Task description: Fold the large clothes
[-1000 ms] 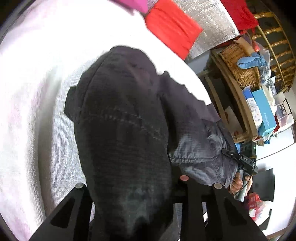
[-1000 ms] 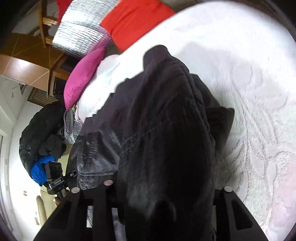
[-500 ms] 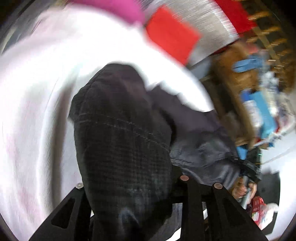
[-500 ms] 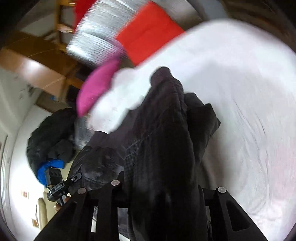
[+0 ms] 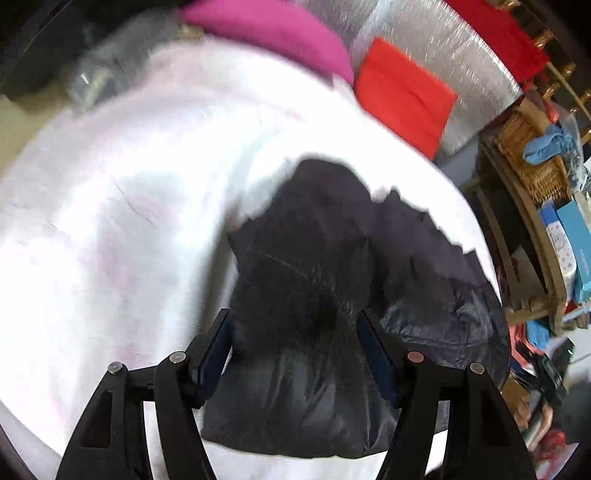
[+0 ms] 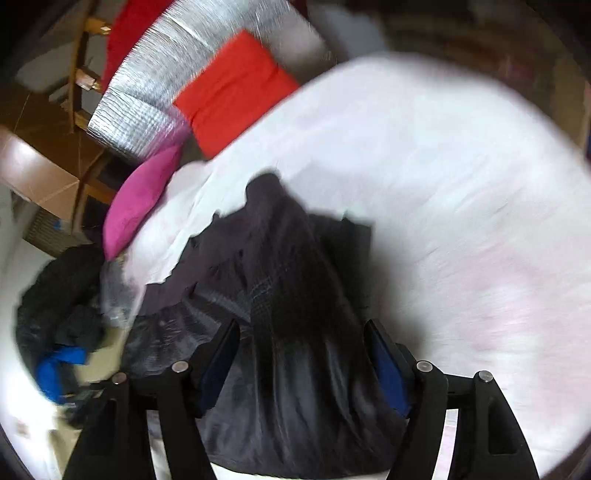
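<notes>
— Where's the jacket (image 5: 332,295)?
— Bunched on the white bedspread (image 5: 110,221), its near end lying between the fingers of both grippers.
— Gripped?
— No. The left gripper (image 5: 295,347) and the right gripper (image 6: 303,350) have just been opening; their pads stand spread, the dark cloth loose between them.

Jacket (image 5: 314,280) on bed (image 5: 110,240)

A bed (image 5: 110,206) under a white cover fills most of both views; at its head lie a pink pillow (image 5: 273,29) and a red cushion (image 5: 402,96) against a silvery quilted panel (image 6: 147,99); wooden shelves (image 5: 535,206) with a wicker basket (image 5: 532,162) stand alongside; brown floor tiles (image 6: 40,162) show.
</notes>
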Demonstrator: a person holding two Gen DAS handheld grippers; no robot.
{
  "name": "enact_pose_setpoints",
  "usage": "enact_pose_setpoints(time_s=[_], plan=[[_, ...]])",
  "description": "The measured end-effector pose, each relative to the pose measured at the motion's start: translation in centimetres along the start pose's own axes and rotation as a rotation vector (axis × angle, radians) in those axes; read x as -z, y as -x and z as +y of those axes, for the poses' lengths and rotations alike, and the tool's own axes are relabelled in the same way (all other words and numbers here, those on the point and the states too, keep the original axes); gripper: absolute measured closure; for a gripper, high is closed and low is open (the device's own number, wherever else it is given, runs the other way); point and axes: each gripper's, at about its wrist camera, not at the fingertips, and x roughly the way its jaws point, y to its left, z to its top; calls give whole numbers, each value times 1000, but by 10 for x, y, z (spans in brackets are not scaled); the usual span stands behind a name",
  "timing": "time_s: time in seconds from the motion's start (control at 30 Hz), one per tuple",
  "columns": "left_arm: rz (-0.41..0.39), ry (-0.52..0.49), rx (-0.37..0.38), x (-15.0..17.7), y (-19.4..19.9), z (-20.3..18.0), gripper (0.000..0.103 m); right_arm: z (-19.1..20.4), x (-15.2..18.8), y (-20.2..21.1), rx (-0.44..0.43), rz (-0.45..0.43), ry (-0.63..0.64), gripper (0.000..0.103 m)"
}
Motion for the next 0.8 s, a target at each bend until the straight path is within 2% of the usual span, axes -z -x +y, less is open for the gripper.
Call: enact_pose_setpoints(time_s=[0.03,0.07,0.1,0.17,0.23,0.3,0.4,0.47,0.53,0.6,0.63,0.7,0.8], plan=[[-47,-17,-11,3,13,-1,34,4,4,13,41,-54,26,30],[-87,-41,-12,5,21,-10,33,4,6,23,58,-87,41,30],[-112,-63,-6,10,33,-3,31,6,10,33,59,-113,56,29],[-175,-111,8,24,51,-7,28,14,22,47,8,-135,76,29],[-199,-153,28,35,51,-23,26,20,34,59,-69,-161,109,29],[-188,-194,36,44,51,-31,26,33,45,57,-128,-131,143,29],[-102,-203,3,51,25,-34,25,38,58,44,-165,-65,155,30],[-27,-190,-76,51,6,-21,25,28,60,24,-117,5,102,30],[64,-172,-181,50,-23,-11,25,7,61,2,-15,73,43,32],[119,-127,-163,48,-36,-3,25,-8,59,-13,68,117,-1,32],[113,-108,-154,46,-34,-2,24,-10,58,-13,57,123,-8,32],[66,-134,-170,46,-23,-8,24,-6,58,-3,43,94,7,31],[-44,-209,-230,51,-3,-27,24,18,61,16,23,-11,104,31]])
